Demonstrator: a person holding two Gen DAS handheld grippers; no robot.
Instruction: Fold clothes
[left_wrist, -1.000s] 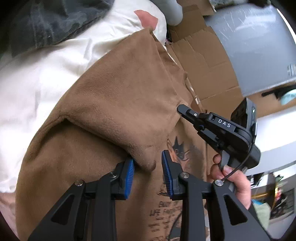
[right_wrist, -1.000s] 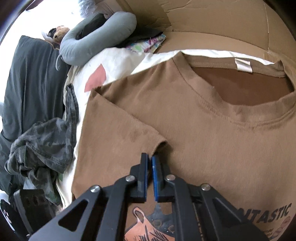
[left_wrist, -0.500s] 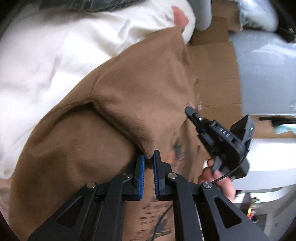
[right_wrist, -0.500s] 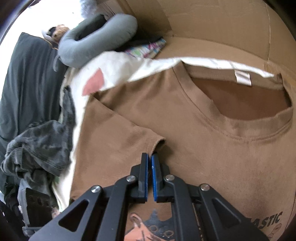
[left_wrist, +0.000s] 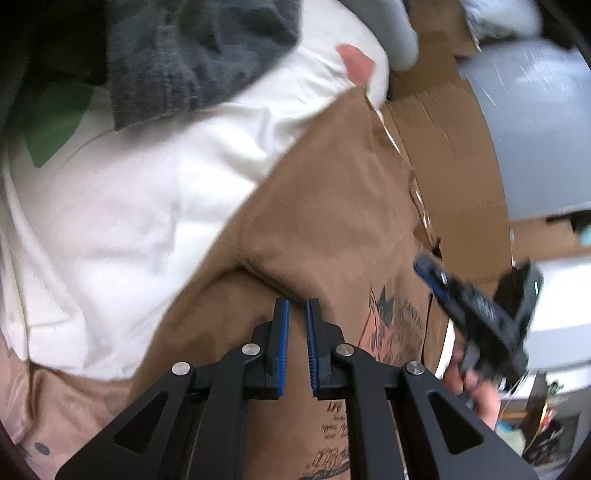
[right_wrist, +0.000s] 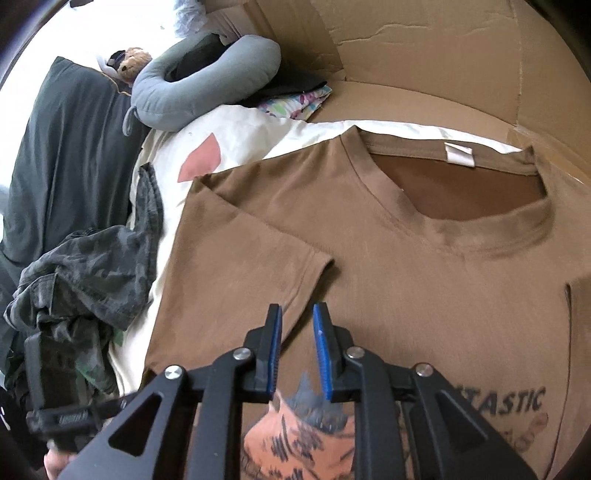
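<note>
A brown short-sleeved cotton T-shirt with a printed cartoon graphic on its chest lies front-up, its neckline and white neck label toward the far side, partly on a cream bedsheet with a pink patch and partly on flattened brown cardboard. One sleeve is folded inward across the chest, its hem edge running diagonally just ahead of the right gripper. That black two-finger tool with blue pads is opening: its jaws stand slightly apart just above the shirt, the sleeve's hem corner showing in the gap between them, and the pads press on nothing. In the left wrist view, which is blurred, the left gripper hangs over the same shirt near the folded sleeve's lower edge; its blue pads sit nearly together with a narrow slit between them, and no cloth shows clamped in that slit. The right gripper appears there at the right edge, held in a person's hand. To the left of the shirt lies a crumpled camouflage garment, with a dark green blanket beyond it and a grey U-shaped pillow at the head of the bed.
</note>
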